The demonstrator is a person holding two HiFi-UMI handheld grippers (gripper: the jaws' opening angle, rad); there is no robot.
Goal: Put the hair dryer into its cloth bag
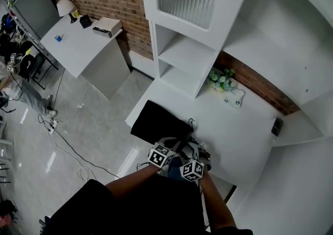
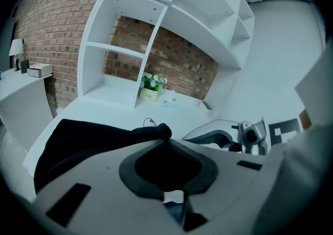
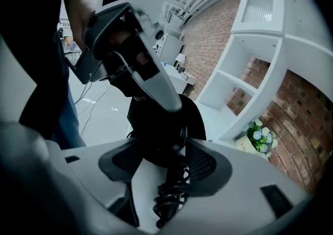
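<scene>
The black cloth bag (image 1: 158, 123) lies on the white table (image 1: 234, 130), reaching away to the left. My left gripper (image 2: 167, 140) is shut on a fold of the bag's near edge (image 2: 153, 132) and holds it up. My right gripper (image 3: 161, 145) stands open beside it, jaws wide. A coiled black cord (image 3: 169, 195) runs between the jaws without being pinched and leads into a dark mass at the bag's mouth (image 3: 156, 124). I cannot tell the dryer's body apart from the black cloth. In the head view both grippers (image 1: 169, 151) (image 1: 195, 160) sit close together at the table's near edge.
A small flower pot (image 1: 221, 80) and a white wall fitting (image 1: 234, 101) stand at the table's back, under white shelves (image 1: 182, 57). A small dark object (image 1: 277, 126) lies at far right. A second white desk (image 1: 78, 46) stands across the floor, with cables (image 1: 67, 145) lying on the floor.
</scene>
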